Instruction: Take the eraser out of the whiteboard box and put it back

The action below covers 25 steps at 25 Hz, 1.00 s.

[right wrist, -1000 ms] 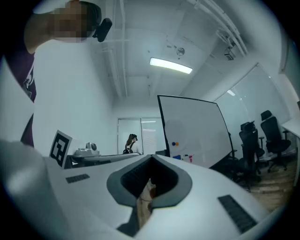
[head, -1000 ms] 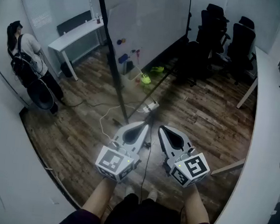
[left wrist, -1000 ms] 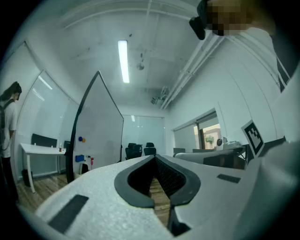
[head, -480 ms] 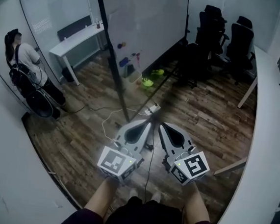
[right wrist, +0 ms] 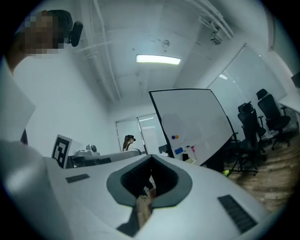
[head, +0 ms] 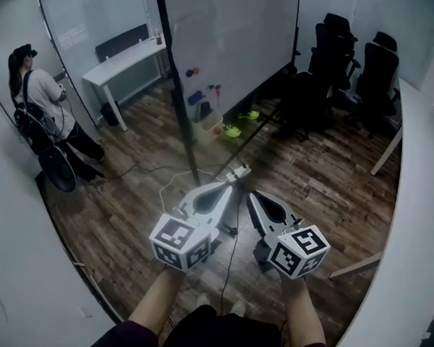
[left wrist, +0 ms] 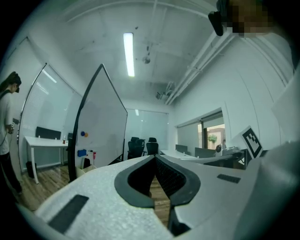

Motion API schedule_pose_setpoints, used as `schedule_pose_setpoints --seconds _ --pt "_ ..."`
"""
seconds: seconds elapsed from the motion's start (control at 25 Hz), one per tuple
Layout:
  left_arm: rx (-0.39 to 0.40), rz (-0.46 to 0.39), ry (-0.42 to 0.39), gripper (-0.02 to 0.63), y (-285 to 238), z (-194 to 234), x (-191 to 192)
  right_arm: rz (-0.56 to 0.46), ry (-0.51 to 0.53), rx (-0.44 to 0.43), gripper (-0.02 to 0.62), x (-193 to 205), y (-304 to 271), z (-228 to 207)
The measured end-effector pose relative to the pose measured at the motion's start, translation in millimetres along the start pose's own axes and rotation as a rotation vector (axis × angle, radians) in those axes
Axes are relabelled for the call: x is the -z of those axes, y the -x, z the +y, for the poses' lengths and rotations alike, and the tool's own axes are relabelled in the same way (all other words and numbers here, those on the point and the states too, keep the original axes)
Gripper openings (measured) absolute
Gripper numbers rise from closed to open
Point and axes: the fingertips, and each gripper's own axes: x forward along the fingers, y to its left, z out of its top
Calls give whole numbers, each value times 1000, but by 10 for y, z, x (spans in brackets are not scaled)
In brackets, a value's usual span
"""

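Observation:
A whiteboard (head: 230, 33) on a black stand stands across the wooden floor, well ahead of both grippers. A blue block that looks like the eraser (head: 196, 97) clings to the board's lower part, below two coloured magnets. A pale box (head: 210, 122) sits at the board's foot. My left gripper (head: 229, 184) and right gripper (head: 251, 197) are held side by side at waist height, both shut and empty, pointing level towards the board. The left gripper view shows the board (left wrist: 101, 126) and the blue block (left wrist: 82, 153) past its shut tips (left wrist: 154, 157). The right gripper view shows them too: board (right wrist: 192, 122), blue block (right wrist: 179, 151), shut tips (right wrist: 151, 157).
A person (head: 37, 98) stands at the far left by a glass wall and a white desk (head: 125, 57). Black office chairs (head: 350, 60) crowd the back right. A long white counter (head: 418, 226) runs down the right. Cables and a power strip (head: 236, 171) lie on the floor ahead.
The right gripper has rolled a little, so its marker cube shows at a new angle. Both grippers stay side by side and shut. The person at the left has shifted slightly.

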Motion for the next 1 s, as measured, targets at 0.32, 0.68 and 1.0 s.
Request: schedule_pose_setpoints --seconds 0.32,0.68,1.0 --pt "-51 1 -5 5 -116 189 79 11 19 -47 5 49 -173 -85" --pt "-74 20 -23 5 -402 683 179 19 0 -51 5 112 -664 -359" --pt "-76 36 -24 5 -645 1177 297 36 -16 -41 5 211 -1164 -606"
